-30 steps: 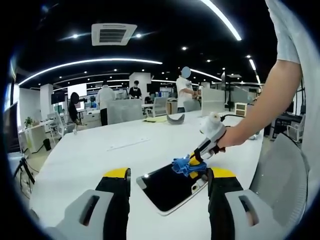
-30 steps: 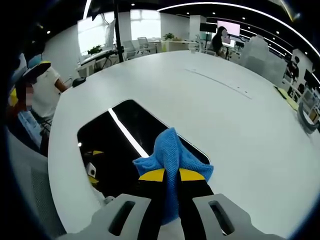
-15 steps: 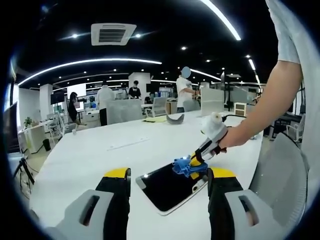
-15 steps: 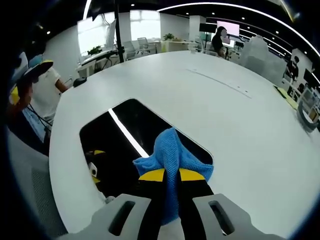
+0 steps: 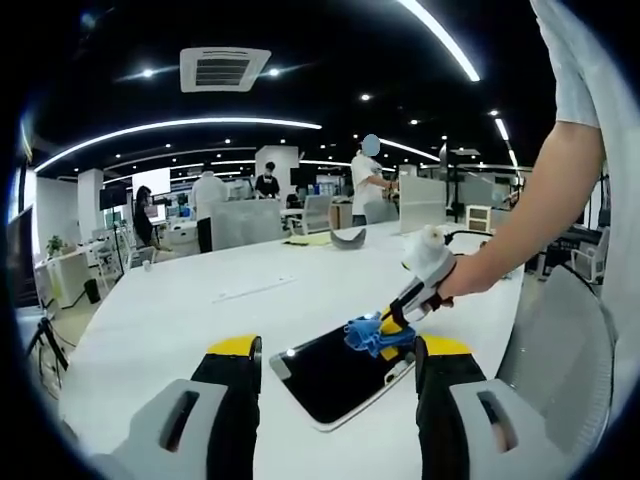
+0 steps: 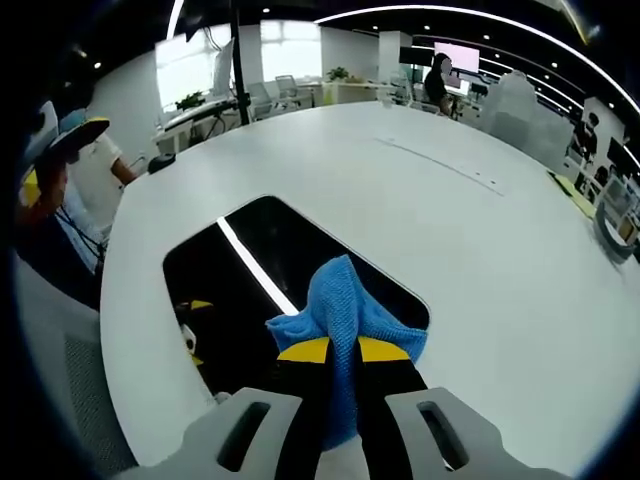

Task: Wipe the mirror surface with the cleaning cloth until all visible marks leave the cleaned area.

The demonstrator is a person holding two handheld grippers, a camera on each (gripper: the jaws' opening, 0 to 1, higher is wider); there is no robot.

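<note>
Right gripper point(image 6: 342, 350): jaws closed tight on the blue cleaning cloth point(image 6: 345, 318), which is pressed on the near right part of the mirror point(image 6: 270, 275). The mirror lies flat on the white tabletop point(image 6: 470, 250), its dark face reflecting a ceiling light strip. Left gripper point(image 5: 340, 350): jaws spread wide, holding nothing, above the tabletop, with the mirror point(image 5: 335, 370) between them in the left gripper view.

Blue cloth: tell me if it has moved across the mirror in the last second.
Barely. In the left gripper view the blue cloth remains at the mirror's far right corner, clamped by the right gripper.
</note>
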